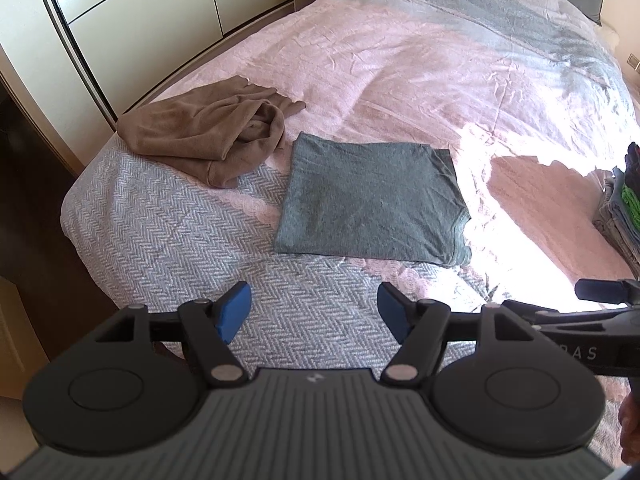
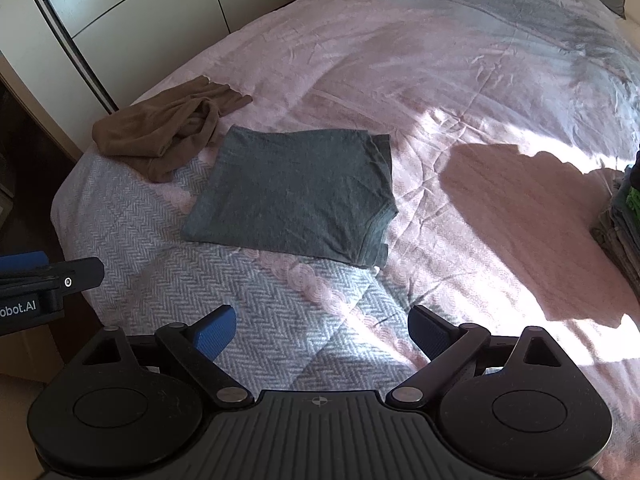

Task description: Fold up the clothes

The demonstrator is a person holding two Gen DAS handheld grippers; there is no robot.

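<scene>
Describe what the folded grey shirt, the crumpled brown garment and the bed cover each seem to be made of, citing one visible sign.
Grey shirt: thin matte cotton-like jersey, heathered, with a ribbed neckline.
Brown garment: thicker and soft, probably fleece or sweatshirt knit; it slumps in rounded folds.
Bed cover: woven or quilted textile with raised herringbone texture, pink beyond.

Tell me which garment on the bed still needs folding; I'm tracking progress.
The brown garment, lying crumpled beside the grey shirt, which is already a flat rectangle.
</scene>
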